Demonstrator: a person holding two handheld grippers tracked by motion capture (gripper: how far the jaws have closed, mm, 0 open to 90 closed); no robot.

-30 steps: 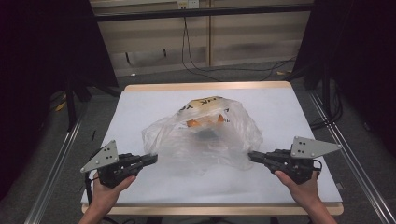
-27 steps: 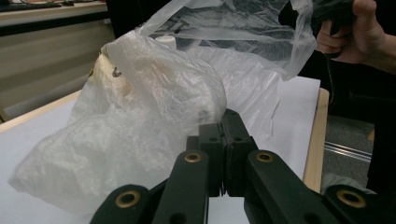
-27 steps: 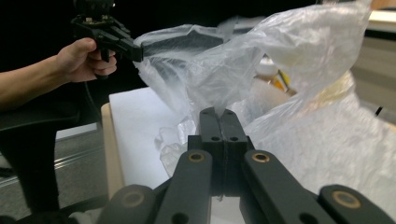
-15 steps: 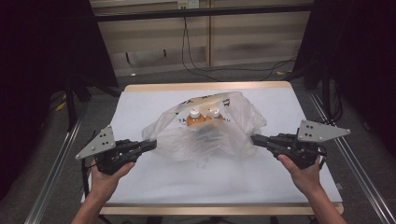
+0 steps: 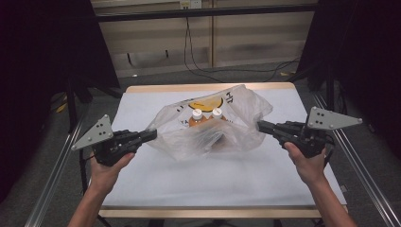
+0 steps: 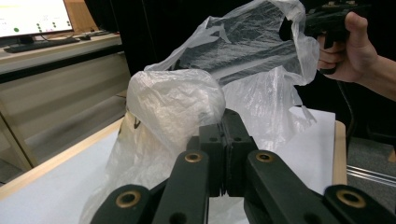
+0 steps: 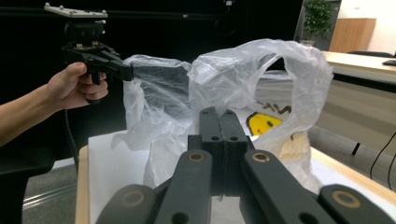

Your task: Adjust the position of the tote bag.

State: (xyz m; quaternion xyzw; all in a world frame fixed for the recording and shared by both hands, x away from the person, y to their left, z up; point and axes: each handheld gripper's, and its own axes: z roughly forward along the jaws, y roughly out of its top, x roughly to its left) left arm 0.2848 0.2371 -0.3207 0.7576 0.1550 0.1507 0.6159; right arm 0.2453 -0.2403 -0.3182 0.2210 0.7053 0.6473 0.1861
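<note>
both grippers' jaws pinching plastic bag (image 5: 213, 127) handles, two capped bottles (image 5: 206, 118) inside, on white table (image 5: 227, 179)

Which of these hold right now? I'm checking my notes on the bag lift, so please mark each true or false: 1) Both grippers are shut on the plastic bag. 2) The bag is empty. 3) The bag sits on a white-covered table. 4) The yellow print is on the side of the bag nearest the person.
1) True: the left gripper and the right gripper each pinch an edge of the plastic bag, jaws closed on the film.
2) False: two bottles with white caps stand inside it.
3) True: its bottom rests on the table.
4) False: the yellow print is on the far side, behind the bottles.
</note>
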